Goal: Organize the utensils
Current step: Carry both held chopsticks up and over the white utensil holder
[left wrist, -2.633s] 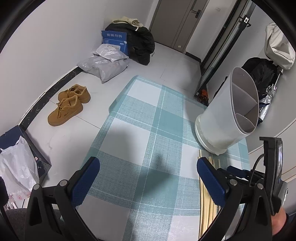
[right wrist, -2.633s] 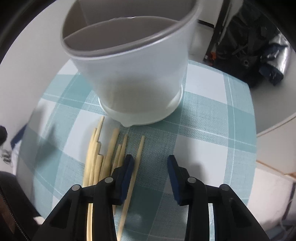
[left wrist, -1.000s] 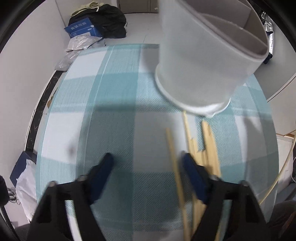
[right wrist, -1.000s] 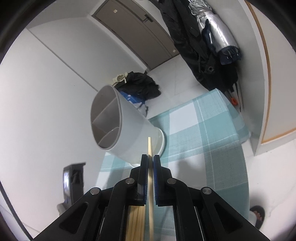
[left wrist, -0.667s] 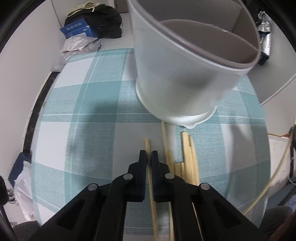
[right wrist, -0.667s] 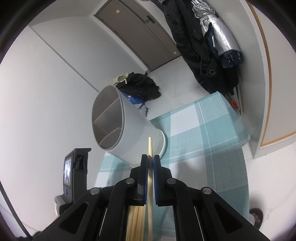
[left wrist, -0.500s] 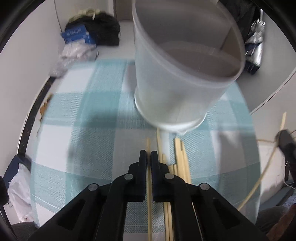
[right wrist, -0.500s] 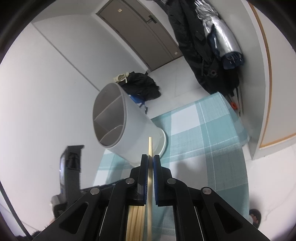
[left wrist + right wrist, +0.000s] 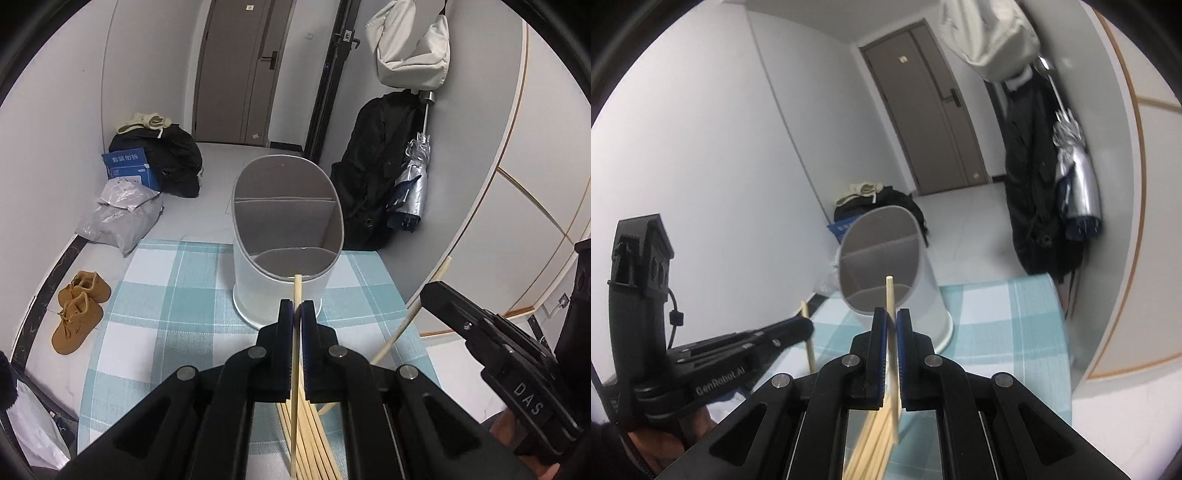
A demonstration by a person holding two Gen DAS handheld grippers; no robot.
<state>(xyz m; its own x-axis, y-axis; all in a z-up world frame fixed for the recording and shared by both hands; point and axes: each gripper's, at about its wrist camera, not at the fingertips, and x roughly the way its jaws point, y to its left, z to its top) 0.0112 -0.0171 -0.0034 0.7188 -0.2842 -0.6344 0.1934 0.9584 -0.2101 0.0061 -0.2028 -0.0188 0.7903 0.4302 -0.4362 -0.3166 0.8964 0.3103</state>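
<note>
From my left wrist camera I see the left gripper (image 9: 297,308) clamped on a single wooden chopstick (image 9: 295,354), its blue-lined jaws pressed together with the stick standing between them and its tip reaching up in front of the near rim of the utensil holder (image 9: 286,236). That holder is a pale oval tub with grey inner dividers splitting it into compartments; it stands on the teal-and-white checked tablecloth (image 9: 177,295) toward the far edge of the table. Below my left jaws, the loose pile of chopsticks (image 9: 314,439) lies fanned on the cloth. To the right in the same view I see the right gripper (image 9: 430,291) from the side, with its own chopstick (image 9: 410,317) slanting up past its tip. Switching to the right wrist camera, the right gripper (image 9: 891,325) is likewise closed around that chopstick (image 9: 891,314), which is raised off the table and points toward the open mouth of the utensil holder (image 9: 886,258), its tip overlapping the holder's opening in my view. The left gripper (image 9: 801,326) shows at the left side of this picture with its chopstick (image 9: 807,332) poking up from its jaws. Off the table, on the floor, I see a pair of tan shoes (image 9: 79,310), a blue box (image 9: 127,166) and a black bag (image 9: 177,162).
</note>
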